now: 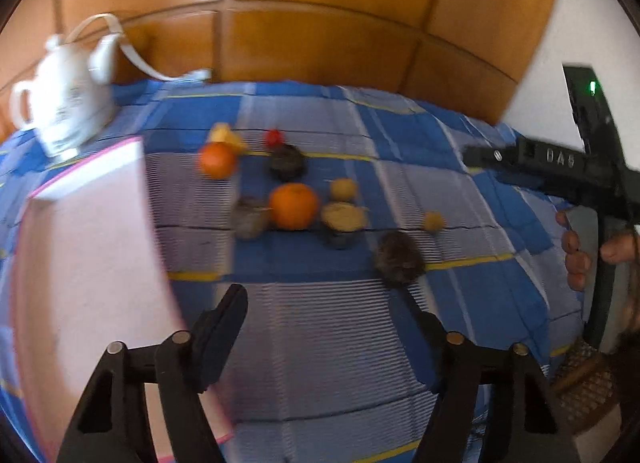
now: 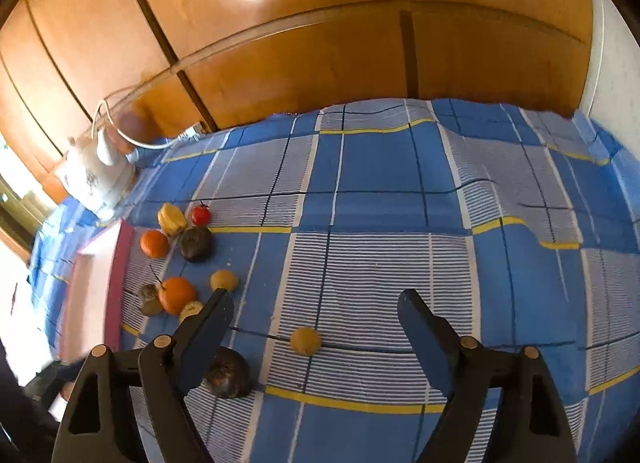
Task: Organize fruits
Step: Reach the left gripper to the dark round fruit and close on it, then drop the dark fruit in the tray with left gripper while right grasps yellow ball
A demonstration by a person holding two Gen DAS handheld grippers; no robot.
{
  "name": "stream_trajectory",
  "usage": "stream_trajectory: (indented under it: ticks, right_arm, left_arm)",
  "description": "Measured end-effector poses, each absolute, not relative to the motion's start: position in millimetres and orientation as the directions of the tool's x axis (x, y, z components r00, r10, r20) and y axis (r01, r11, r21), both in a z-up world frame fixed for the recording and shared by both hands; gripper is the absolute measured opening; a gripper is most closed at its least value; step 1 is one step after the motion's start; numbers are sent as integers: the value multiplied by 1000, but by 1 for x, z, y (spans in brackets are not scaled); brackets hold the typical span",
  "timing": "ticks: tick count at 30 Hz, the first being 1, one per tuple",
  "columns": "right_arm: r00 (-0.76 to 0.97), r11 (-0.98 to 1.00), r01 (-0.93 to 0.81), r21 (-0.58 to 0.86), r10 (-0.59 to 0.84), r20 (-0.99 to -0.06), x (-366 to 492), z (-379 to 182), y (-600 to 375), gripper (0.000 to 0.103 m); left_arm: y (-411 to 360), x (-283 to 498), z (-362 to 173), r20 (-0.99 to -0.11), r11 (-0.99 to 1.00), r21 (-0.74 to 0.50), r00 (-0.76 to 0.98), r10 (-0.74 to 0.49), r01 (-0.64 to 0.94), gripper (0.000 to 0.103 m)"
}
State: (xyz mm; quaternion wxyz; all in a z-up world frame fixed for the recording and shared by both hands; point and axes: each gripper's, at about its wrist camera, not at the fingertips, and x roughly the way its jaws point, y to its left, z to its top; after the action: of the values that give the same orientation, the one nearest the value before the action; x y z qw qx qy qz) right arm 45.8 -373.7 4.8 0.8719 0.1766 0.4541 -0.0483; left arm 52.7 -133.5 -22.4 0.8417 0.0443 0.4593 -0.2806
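Both grippers hang over the checked cloth (image 2: 380, 203) with jaws apart and nothing between them: the left gripper (image 1: 324, 315) faces the fruit cluster around the big orange (image 1: 294, 205), with a pink tray (image 1: 80, 263) on its left. To the right, the right gripper (image 2: 312, 303) is nearer the strays: a dark round fruit (image 2: 230, 373) beside its left finger, a small yellow fruit (image 2: 305, 340) just ahead.

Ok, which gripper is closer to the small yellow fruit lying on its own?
Right. The lone yellow fruit sits framed between the right gripper's open jaws; the left gripper is farther back, with a dark fruit in between.
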Motion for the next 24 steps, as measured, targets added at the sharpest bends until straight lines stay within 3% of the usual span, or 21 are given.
stream_trajectory:
  ticks: [6,12,14,16,17,19,22,24]
  right_arm:
    - [569,905,276,324,118,-814,47,1,-384,86]
    - [567,891,293,346,129,-814,49,-1,-389,86]
    - [558,893,292,343,133,-820,50,-3,-388,86]
    - [541,901,283,328,133,-831,53,-6,-385,85]
    - [529,906,275,321,136,-838,54,-9,-382,82]
    - [491,915,256,313,156,-857,59,-17,-377,66]
    - [423,937,212,279,169,-890,66,-31,-364,58]
    - [391,953,183,243,156,-907,68,-39,-354,58]
  left_arm:
    - [-191,65,-45,-833,789,-198,324,-448,581,60]
    - [-224,72,-65,-856,788,-173,306,-417,591,60]
    - [-229,74,-72,-860,784,-171,298,-414,596,52]
    - [-230,72,-75,-849,780,-164,316,-423,604,51]
    - [-229,70,-76,-847,779,-161,321,-425,605,51]
    - [-220,67,-75,-838,780,-174,326,-438,601,51]
    - [-201,63,-72,-824,783,-202,329,-461,589,51]
    - [-189,60,-67,-811,781,-218,336,-478,586,51]
